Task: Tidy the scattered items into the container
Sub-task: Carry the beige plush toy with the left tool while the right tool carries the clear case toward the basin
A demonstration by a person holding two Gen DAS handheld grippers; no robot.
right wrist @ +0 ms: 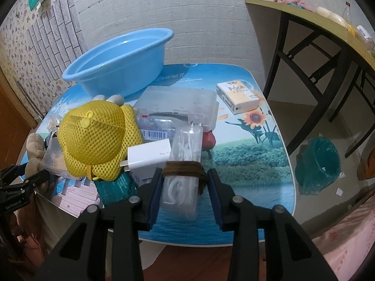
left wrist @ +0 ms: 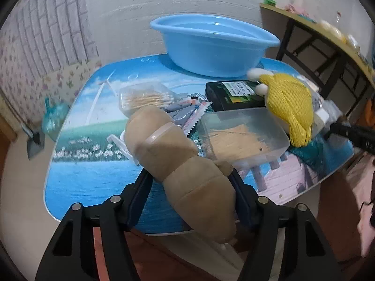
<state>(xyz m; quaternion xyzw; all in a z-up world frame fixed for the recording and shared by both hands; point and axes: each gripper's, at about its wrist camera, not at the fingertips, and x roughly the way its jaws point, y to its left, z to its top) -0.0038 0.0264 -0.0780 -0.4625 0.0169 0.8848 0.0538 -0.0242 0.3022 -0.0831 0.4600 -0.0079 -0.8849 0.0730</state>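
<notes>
Left gripper (left wrist: 189,175) pinching a tan plush toy (left wrist: 178,161) above the table's (left wrist: 93,182) near edge; right gripper (right wrist: 185,175) clamped on a clear bagged white cable (right wrist: 181,187). Beyond: yellow mesh hat (right wrist: 93,138), white charger (right wrist: 150,155), and empty blue basin (right wrist: 117,63) at the far edge

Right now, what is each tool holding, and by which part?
Left tool: the tan plush toy, pinched at its narrow waist. Right tool: the clear bag of white cable, gripped just below its brown tie.
</notes>
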